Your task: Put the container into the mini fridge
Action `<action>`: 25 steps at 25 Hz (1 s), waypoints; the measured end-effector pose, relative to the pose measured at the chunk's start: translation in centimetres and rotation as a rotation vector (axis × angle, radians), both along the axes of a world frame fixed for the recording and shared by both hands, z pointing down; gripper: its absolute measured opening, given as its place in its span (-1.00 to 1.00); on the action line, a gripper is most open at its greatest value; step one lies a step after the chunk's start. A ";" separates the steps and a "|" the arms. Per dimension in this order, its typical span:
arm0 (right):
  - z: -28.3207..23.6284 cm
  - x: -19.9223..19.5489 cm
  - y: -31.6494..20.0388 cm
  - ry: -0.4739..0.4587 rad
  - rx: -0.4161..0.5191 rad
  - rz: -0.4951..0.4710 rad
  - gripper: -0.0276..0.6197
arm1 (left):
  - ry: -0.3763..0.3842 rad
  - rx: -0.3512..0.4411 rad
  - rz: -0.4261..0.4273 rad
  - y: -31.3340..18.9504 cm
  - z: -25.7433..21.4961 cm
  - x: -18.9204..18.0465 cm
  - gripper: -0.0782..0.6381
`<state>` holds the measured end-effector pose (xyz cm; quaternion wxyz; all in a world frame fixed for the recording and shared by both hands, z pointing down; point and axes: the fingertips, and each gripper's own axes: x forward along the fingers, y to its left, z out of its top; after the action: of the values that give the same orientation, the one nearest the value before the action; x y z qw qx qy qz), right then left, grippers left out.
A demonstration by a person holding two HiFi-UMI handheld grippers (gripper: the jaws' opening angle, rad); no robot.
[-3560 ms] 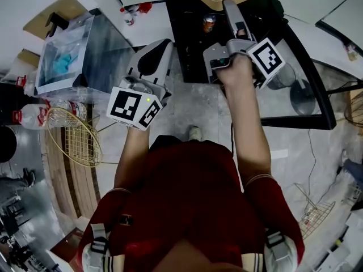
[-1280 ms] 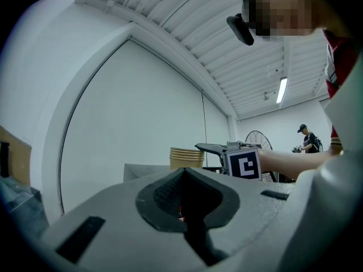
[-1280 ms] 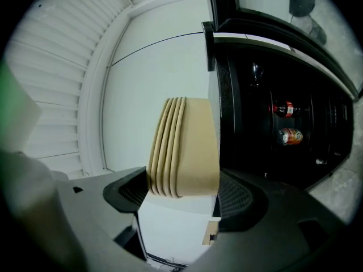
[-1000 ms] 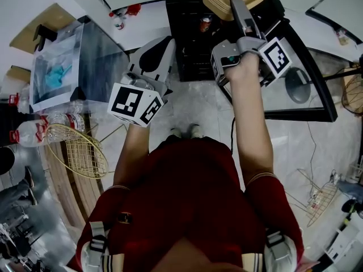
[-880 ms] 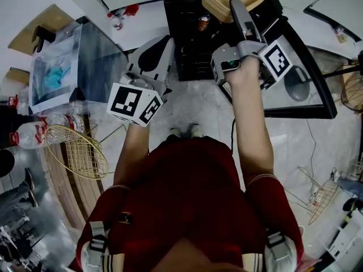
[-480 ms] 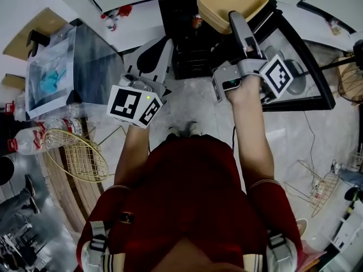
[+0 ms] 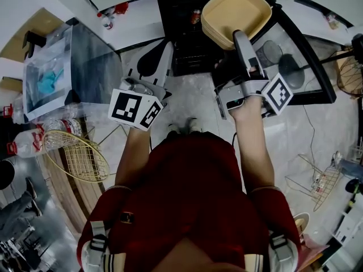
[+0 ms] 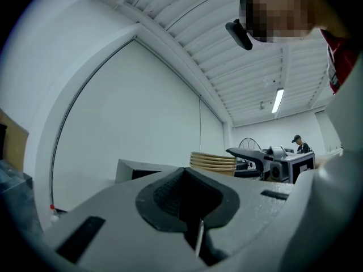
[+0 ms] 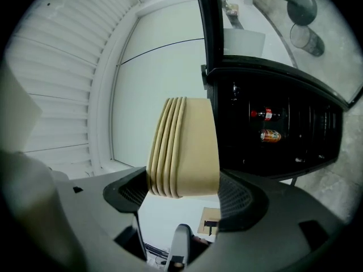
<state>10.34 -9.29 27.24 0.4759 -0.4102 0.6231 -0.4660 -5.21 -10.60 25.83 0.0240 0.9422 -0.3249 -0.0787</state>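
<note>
The tan, ribbed-rim container [image 7: 236, 10] hangs level in front of the open black mini fridge [image 7: 184, 35], by the right side of its opening. My right gripper [image 7: 239, 34] is shut on the container's near rim. In the right gripper view the container [image 9: 184, 146] fills the gap between the pads of my right gripper [image 9: 181, 200]. Beyond it the fridge interior [image 9: 283, 123] is dark and holds a can [image 9: 270, 135] and a bottle [image 9: 264, 114]. My left gripper [image 7: 161, 52] is shut and empty to the left, short of the fridge. In its own view my left gripper [image 8: 184, 194] points at a white wall, with the container [image 8: 212, 161] seen edge-on to its right.
The fridge's glass door [image 7: 300, 67] stands open to the right, with a fan base [image 7: 283, 67] seen through it. A metal box with a clear lid [image 7: 68, 61] stands at the left. Water bottles [image 7: 28, 143] and a wire basket [image 7: 76, 154] lie on the floor nearby.
My right gripper has drawn the container back towards the person and a little to the right, so more of it shows. The left gripper has stayed in place.
</note>
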 end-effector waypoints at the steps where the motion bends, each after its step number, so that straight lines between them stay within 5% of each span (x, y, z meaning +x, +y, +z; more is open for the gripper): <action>1: 0.4 -0.1 0.3 -0.001 -0.004 0.000 0.23 | 0.000 -0.002 0.001 0.1 0.1 -0.1 -0.76; 25: 13.1 -2.9 5.0 -0.016 -0.073 0.025 0.23 | -0.006 -0.016 0.059 2.3 2.7 -2.8 -0.76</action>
<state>7.39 -4.31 40.31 0.4715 -0.4314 0.5966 -0.4854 -7.99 -8.25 28.51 0.0327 0.9513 -0.2976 -0.0728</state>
